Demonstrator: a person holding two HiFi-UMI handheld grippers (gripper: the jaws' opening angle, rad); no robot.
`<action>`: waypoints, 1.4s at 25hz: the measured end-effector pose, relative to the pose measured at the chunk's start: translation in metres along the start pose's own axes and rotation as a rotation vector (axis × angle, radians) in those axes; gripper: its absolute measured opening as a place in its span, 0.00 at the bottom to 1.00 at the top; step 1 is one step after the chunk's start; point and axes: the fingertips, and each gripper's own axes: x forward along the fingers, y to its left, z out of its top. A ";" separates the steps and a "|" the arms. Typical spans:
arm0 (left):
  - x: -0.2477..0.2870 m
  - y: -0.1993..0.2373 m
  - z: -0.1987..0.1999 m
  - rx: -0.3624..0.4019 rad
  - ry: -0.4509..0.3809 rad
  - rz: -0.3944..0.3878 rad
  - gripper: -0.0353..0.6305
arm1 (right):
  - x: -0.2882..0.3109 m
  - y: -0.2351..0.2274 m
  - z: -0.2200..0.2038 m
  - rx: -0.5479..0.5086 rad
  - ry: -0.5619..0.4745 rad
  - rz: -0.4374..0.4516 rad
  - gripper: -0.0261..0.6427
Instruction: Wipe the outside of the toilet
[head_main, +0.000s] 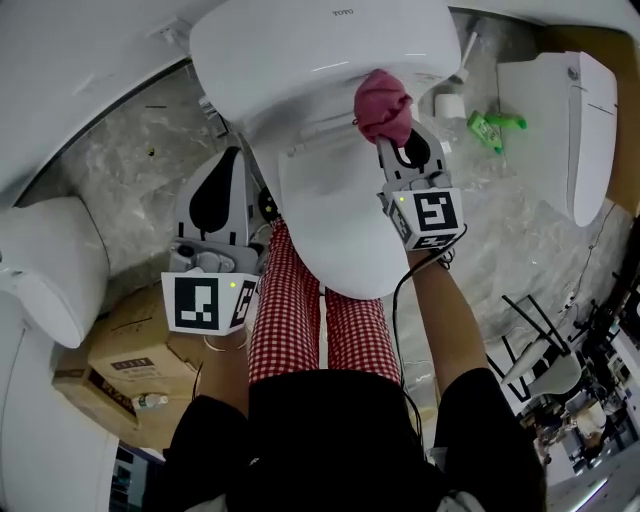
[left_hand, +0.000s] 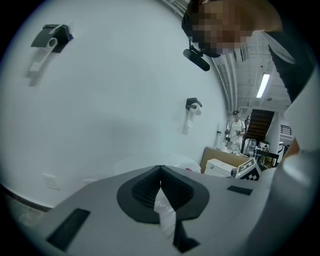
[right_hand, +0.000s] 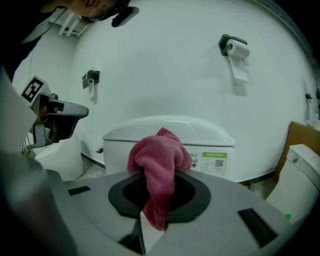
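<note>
The white toilet (head_main: 330, 190) stands in front of me with its lid down and its tank (head_main: 320, 40) at the far side. My right gripper (head_main: 388, 132) hovers over the rear of the lid, near the tank, shut on a pink cloth (head_main: 382, 103). In the right gripper view the cloth (right_hand: 157, 167) bunches above the jaws and hangs down between them, in front of the tank (right_hand: 170, 136). My left gripper (head_main: 230, 160) is held at the toilet's left side, apart from it, shut and holding nothing. In its own view the left gripper (left_hand: 160, 174) faces a white wall.
Other white toilets stand at the left (head_main: 50, 265) and right (head_main: 585, 120). A cardboard box (head_main: 130, 355) lies at my lower left. A paper roll (head_main: 450, 105) and a green item (head_main: 495, 125) lie on the marble floor right of the tank. Paper holders (right_hand: 235, 47) hang on the wall.
</note>
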 end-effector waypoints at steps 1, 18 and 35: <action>-0.001 0.003 0.001 -0.001 -0.002 0.003 0.07 | 0.004 0.014 0.001 -0.016 0.002 0.031 0.16; -0.028 0.054 -0.006 -0.055 -0.017 0.084 0.07 | 0.077 0.162 -0.044 -0.109 0.162 0.339 0.16; -0.011 0.075 -0.013 -0.088 0.012 0.087 0.07 | 0.116 0.160 -0.074 -0.003 0.339 0.269 0.16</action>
